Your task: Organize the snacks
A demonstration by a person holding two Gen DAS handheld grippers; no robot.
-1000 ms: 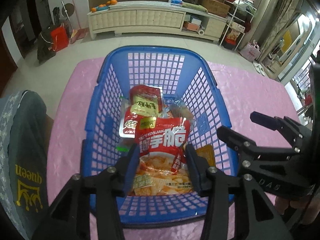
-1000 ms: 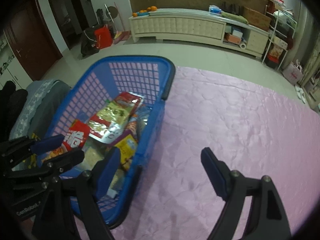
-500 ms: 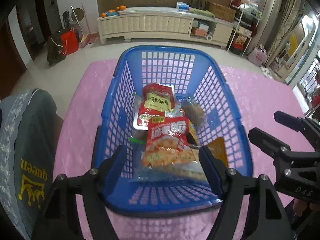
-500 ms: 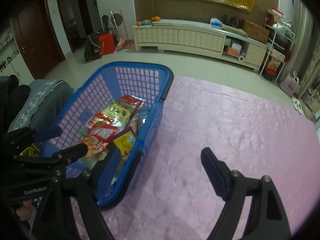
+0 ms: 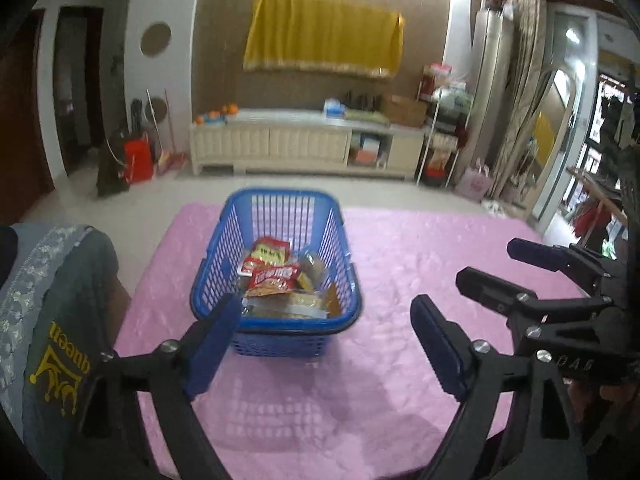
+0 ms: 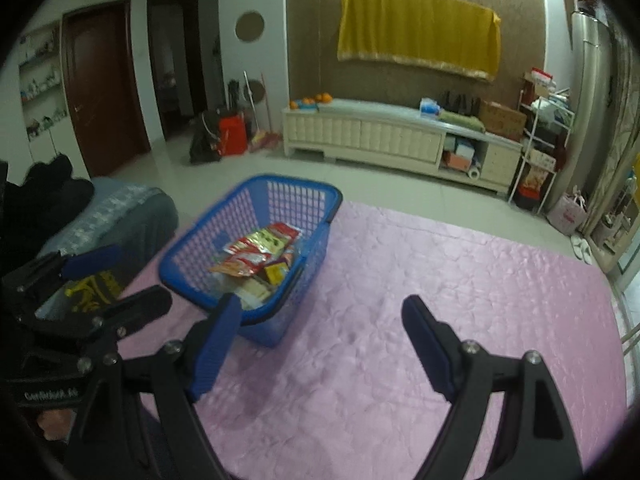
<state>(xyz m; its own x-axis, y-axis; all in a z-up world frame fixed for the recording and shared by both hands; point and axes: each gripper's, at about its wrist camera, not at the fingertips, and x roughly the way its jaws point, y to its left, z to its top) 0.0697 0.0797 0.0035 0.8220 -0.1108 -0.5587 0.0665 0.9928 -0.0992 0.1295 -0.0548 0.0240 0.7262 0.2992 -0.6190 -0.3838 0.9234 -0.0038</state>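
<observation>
A blue plastic basket [image 5: 224,248] stands on the pink tablecloth [image 5: 400,280] and holds several snack packets; a red packet [image 5: 274,278] lies on top. The basket also shows in the right wrist view [image 6: 200,252], with the red packet [image 6: 248,260] in it. My left gripper [image 5: 326,346] is open and empty, held back from and above the basket's near side. My right gripper [image 6: 320,348] is open and empty, to the right of the basket; it also shows in the left wrist view [image 5: 520,268]. The left gripper shows in the right wrist view [image 6: 112,276].
A chair with a grey "queen" cover [image 5: 52,320] stands at the table's left edge. Beyond the table's far edge are the floor, a white cabinet [image 5: 304,144] and a shelf rack [image 5: 444,132].
My left gripper let go of the red packet, opened wide and pulled back and up from the basket. My right gripper also drew back. Both views now show more of the room.
</observation>
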